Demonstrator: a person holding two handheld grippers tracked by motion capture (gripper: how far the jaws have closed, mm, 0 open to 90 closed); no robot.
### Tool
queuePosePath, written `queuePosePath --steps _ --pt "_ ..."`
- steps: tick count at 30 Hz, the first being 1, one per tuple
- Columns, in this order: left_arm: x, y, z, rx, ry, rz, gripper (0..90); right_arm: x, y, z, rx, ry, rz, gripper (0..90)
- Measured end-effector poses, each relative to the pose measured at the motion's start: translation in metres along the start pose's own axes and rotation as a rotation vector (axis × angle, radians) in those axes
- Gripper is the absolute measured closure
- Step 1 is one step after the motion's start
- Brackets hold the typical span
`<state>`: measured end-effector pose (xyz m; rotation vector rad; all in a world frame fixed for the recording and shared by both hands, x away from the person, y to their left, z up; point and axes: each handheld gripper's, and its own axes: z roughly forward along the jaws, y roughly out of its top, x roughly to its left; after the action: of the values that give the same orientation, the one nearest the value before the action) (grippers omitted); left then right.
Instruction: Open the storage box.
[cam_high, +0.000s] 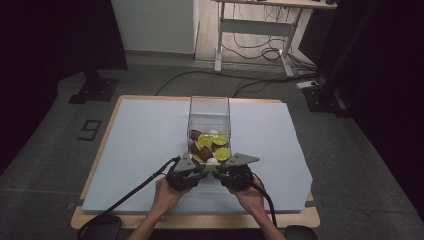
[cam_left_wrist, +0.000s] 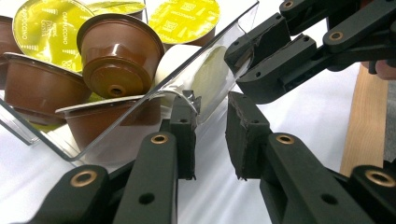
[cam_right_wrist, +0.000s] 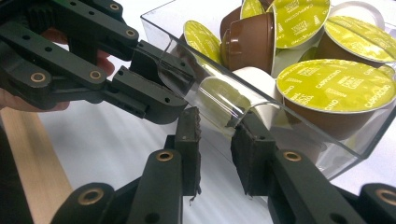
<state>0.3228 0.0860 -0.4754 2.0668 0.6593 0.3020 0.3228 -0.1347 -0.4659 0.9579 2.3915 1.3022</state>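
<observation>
Clear plastic box (cam_high: 209, 116) sits mid-counter (cam_high: 135, 135), its near end between your hands, loaded with coffee capsules (cam_high: 219, 140).

Left tongs (cam_left_wrist: 212, 133) and right tongs (cam_right_wrist: 217, 144) each stand narrowly parted over the near wall's lip (cam_right_wrist: 219, 100); neither is clamped.

Likely step: securing the box. Next, close both evenly before lifting or dragging.

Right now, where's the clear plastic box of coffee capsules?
In the high view the clear plastic box stands mid-table on the white sheet, its near end between the left gripper and right gripper.
</observation>
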Motion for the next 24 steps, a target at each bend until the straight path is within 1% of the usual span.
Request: queuePosePath --steps 7,10,13,15,20,23,24 --pt "-0.0067 -0.0033 -0.0048 0.005 -0.001 0.008 72.8 0.0062 -0.003 -0.0031 0.005 0.012 -0.005 72.1" --pt "-0.0087 -0.0045 -0.0049 0.004 0.006 0.018 72.8 0.0079 -0.0043 -0.0046 0.005 0.012 -0.011 72.1" --pt "-0.009 -0.0055 -0.0043 0.015 0.008 0.033 72.9 0.0082 -0.0051 -0.0039 0.012 0.012 -0.021 71.9" --pt "-0.009 -0.0065 -0.0038 0.021 0.006 0.04 73.0 0.0088 -0.0053 -0.0034 0.025 0.006 -0.034 71.5" --pt "-0.0088 -0.0079 -0.0039 0.033 -0.003 0.047 73.2 0.0096 -0.0063 -0.0041 0.033 0.0 -0.055 70.7" --pt "-0.0095 -0.0085 -0.0066 0.027 0.008 0.054 73.1 0.0092 -0.0076 -0.0049 0.035 0.004 -0.056 70.4" --pt "-0.0094 -0.0085 -0.0096 0.02 0.017 0.055 73.1 0.0093 -0.0075 -0.0057 0.033 0.008 -0.054 68.7"
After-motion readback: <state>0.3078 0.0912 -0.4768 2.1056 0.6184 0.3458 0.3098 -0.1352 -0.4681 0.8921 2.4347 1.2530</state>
